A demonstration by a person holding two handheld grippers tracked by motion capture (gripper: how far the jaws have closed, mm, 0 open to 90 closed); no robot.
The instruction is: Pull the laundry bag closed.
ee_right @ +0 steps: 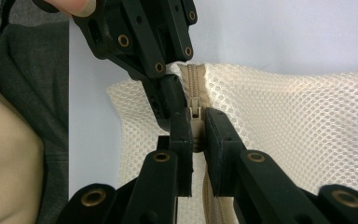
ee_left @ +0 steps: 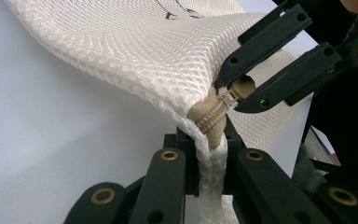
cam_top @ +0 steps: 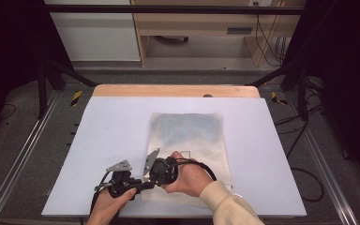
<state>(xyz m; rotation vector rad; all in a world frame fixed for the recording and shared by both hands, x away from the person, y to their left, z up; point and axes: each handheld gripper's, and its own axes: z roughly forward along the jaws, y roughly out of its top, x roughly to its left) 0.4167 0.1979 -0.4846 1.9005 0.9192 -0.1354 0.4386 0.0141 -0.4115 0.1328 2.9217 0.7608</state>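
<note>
A cream mesh zip bag (cam_top: pixel 187 136) lies on the white table surface (cam_top: pixel 108 140), with something blue-grey inside its far half. Both grippers meet at its near left corner. My left gripper (ee_left: pixel 209 140) is shut on the mesh edge (ee_left: pixel 209 163) just beside the end of the tan zipper (ee_left: pixel 212 116). My right gripper (ee_right: pixel 196 126) is shut on the zipper pull (ee_right: pixel 196 113); in the left gripper view its jaws close on that pull (ee_left: pixel 228 97). The corner of the bag is lifted slightly off the table. From above, the left gripper (cam_top: pixel 140 184) and right gripper (cam_top: pixel 149 177) sit close together.
A wooden table edge (cam_top: pixel 168 90) runs along the far side. Metal frame rails (cam_top: pixel 23 150) flank the table, and cables (cam_top: pixel 304 178) lie on the floor at the right. A wooden cabinet (cam_top: pixel 206 23) stands behind.
</note>
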